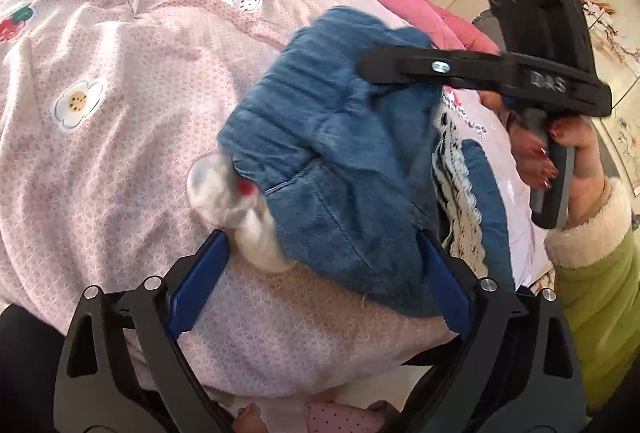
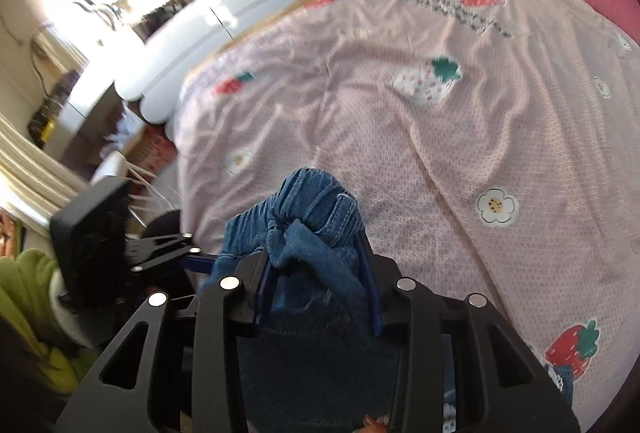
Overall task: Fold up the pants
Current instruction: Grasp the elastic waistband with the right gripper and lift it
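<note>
- Nearest my left wrist lens: the left gripper [image 1: 324, 273], its two blue pads standing wide apart. Nothing is pinched. The left pad [image 1: 200, 281] hangs over bare quilt; the right pad sits against the near edge of the pants.
- Pants [image 1: 332, 153]: blue fleecy fabric, bunched in a heap ahead of the left tongs and slightly to their right, lying on the pink quilt [image 1: 120, 93].
- A white blurred piece [image 1: 240, 201] with a red spot sits at the heap's left edge, just ahead of the left pad. I cannot tell what it is.
- Right of the heap, a white and black patterned cloth [image 1: 456, 185] shows from under the blue fabric.
- Beyond the heap, the right gripper [image 1: 366, 67] reaches in from the right, tips buried in the top of the pants. A hand [image 1: 560, 153] with red nails grips its handle; green sleeve [image 1: 600, 293] with a pale fluffy cuff below.
- Right wrist lens: right gripper [image 2: 316, 261] clamped on a gathered wad of the pants [image 2: 304, 225]; both pads press into the fabric, which bulges up between and ahead of them.
- Left of the right tongs, the left gripper's black body [image 2: 96, 229] stands just beside the fabric.
- Ahead and right of the right tongs: quilt [image 2: 440, 153] with strawberry and flower prints.
</note>
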The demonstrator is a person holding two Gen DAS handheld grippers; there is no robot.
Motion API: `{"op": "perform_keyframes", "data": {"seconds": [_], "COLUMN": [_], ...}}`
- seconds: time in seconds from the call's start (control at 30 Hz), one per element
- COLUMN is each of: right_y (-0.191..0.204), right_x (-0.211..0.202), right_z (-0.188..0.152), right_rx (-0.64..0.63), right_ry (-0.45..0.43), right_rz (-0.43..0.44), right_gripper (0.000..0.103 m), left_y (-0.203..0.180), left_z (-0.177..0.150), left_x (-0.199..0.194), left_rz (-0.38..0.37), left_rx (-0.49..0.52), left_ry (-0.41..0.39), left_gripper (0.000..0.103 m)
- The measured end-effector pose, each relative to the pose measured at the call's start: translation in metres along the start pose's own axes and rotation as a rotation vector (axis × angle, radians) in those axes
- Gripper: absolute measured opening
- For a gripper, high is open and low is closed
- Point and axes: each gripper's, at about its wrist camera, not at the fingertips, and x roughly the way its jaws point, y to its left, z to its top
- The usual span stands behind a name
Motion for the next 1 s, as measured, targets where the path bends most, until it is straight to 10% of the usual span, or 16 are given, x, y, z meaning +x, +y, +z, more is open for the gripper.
{"op": "perform_keyframes", "data": {"seconds": [0.17,0.4,1.0], "right_y": [-0.002,-0.004,-0.029], "right_x": [-0.021,-0.034,-0.095], "right_z": [-0.006,-0.008,-0.06], "right_rx": [0.001,0.011,0.077], "right_ry": [-0.046,-0.069,-0.177], "right_rz": [0.028,0.009,-0.038], "right_gripper": [0.035,0.035,0.035], "left_y": [-0.002,-0.022,-0.106], "left_z": [0.013,0.023,0.021], "left_x": [0.007,0.01,0.011], "left_rz": [-0.104,-0.139,-0.059], "left_rx": [-0.034,0.037,0.278], "left_ry": [-0.021,-0.064,-0.094], "left_gripper": [0.086,0.033,0.031]}}
